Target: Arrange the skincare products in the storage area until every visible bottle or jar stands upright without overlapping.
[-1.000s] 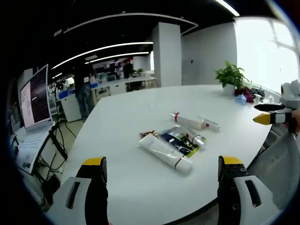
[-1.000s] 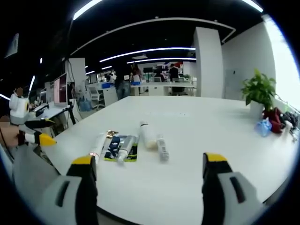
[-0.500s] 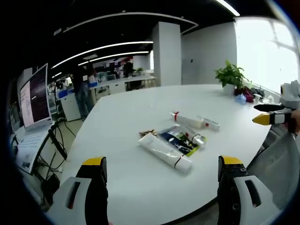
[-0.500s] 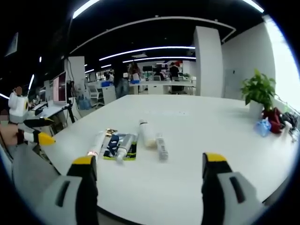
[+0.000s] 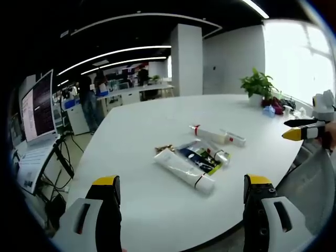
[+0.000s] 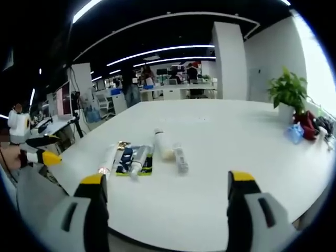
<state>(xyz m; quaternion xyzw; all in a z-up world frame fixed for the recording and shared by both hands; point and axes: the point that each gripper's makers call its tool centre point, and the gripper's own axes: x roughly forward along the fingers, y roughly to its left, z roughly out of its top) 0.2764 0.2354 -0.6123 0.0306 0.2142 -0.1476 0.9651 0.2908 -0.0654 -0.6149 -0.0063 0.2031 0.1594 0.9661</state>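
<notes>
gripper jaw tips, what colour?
Yellow tips on dark jaws; clearest on the left gripper in the left gripper view.

left claw point(image 5: 178, 197) open, right claw point(image 6: 165, 197) open, both empty

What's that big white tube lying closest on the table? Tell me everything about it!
The big white tube looks like soft, smooth plastic. It has a thin dark and red band near its white cap end, which points toward the table's near edge. It lies flat on the white table, not standing up. Its side runs along the dark and green flat packet, at least touching it. A small golden thing sits by its far end. No gripper touches it.
</notes>
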